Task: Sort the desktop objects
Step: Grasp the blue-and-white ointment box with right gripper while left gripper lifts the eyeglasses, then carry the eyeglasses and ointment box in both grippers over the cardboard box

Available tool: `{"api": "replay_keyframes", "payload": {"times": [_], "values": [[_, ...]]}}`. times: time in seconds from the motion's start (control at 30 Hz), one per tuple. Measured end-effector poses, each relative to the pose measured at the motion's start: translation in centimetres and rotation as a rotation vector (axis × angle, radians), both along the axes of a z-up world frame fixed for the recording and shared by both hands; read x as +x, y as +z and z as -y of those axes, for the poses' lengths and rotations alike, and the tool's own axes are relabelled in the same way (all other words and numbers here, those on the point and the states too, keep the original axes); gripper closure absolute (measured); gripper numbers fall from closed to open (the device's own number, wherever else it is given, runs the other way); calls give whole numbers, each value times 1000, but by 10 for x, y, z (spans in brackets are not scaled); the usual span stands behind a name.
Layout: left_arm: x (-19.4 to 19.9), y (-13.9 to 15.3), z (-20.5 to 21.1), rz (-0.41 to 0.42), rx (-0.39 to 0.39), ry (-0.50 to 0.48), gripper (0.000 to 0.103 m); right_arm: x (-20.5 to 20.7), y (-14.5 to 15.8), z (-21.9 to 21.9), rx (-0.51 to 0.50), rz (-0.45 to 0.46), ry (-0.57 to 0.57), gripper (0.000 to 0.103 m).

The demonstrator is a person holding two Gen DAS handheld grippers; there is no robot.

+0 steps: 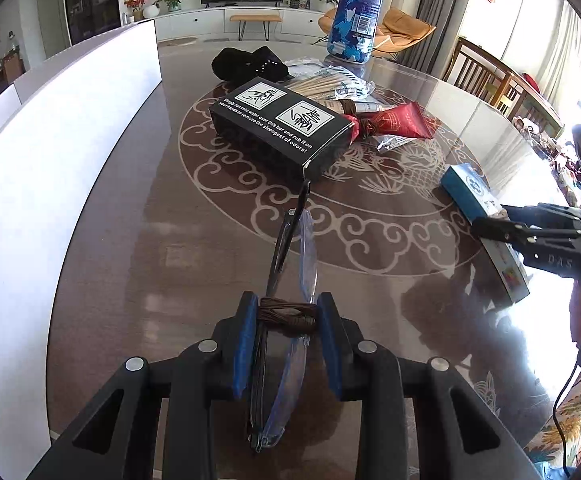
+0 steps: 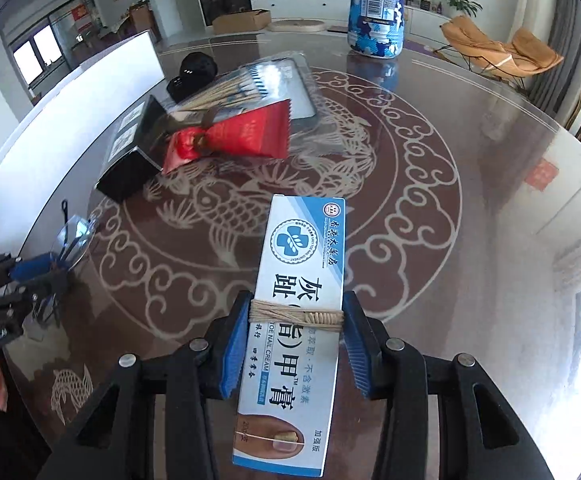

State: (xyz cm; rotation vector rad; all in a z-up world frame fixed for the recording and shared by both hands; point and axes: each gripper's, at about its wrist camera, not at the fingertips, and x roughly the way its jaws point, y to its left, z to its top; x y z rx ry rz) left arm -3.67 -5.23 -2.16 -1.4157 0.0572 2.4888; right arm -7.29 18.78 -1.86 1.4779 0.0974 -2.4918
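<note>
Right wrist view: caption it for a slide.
Right tongs grip a toe nail cream box above the patterned glass table.

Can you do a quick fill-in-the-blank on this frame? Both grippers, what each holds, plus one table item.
1. The left gripper is shut on folded ____, bound with brown cord.
2. The right gripper is shut on a blue-and-white toe nail ____ box.
3. The black box on the table lies against a ____ pouch tied with cord.
4. At the table's far edge stands a ____-and-white patterned bottle.

Missing words: glasses; cream; red; blue
</note>
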Motion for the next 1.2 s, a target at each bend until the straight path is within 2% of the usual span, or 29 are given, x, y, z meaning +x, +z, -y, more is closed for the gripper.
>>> {"api": "replay_keyframes", "payload": {"times": [0.07,0.13,0.2,0.23,0.37,0.47,0.67,0.77,0.87,0.93,0.97,1.0,1.03,1.1,1.2], "values": [[2,0,-5,-3,-23,-11,71,24,-1,1,-16,-8,17,56],[3,0,-7,-2,-36,-18,62,37,-2,-3,-14,-21,-9,47],[3,-3,-9,13,-71,-10,23,45,-4,-10,-4,-31,-46,33],[3,-5,-10,23,-89,-6,19,47,-6,-12,-6,-37,-60,31],[4,-8,-15,25,-116,-19,18,56,-8,-11,22,-51,-51,25],[3,-12,-17,45,-125,-31,1,57,-9,-8,58,-47,-29,23],[-2,-13,-18,94,-134,-66,0,48,-9,-8,79,40,23,22],[-11,-14,-21,188,-166,-80,0,37,-8,-6,99,117,60,22],[-19,-15,-27,286,-205,-99,0,23,-7,-5,99,196,78,27],[-16,-13,-32,262,-252,-128,0,16,-6,-4,102,240,85,29],[-14,-10,-33,243,-265,-133,9,14,-5,-3,104,253,91,34],[-13,-7,-32,238,-241,-136,32,12,-4,-2,103,257,101,39],[-12,-5,-30,242,-198,-134,46,12,-4,1,108,260,115,41],[-11,-3,-24,252,-154,-126,79,14,-2,6,125,248,142,60],[-1,-4,-18,231,-169,-121,79,19,-1,7,121,253,143,61]]}}
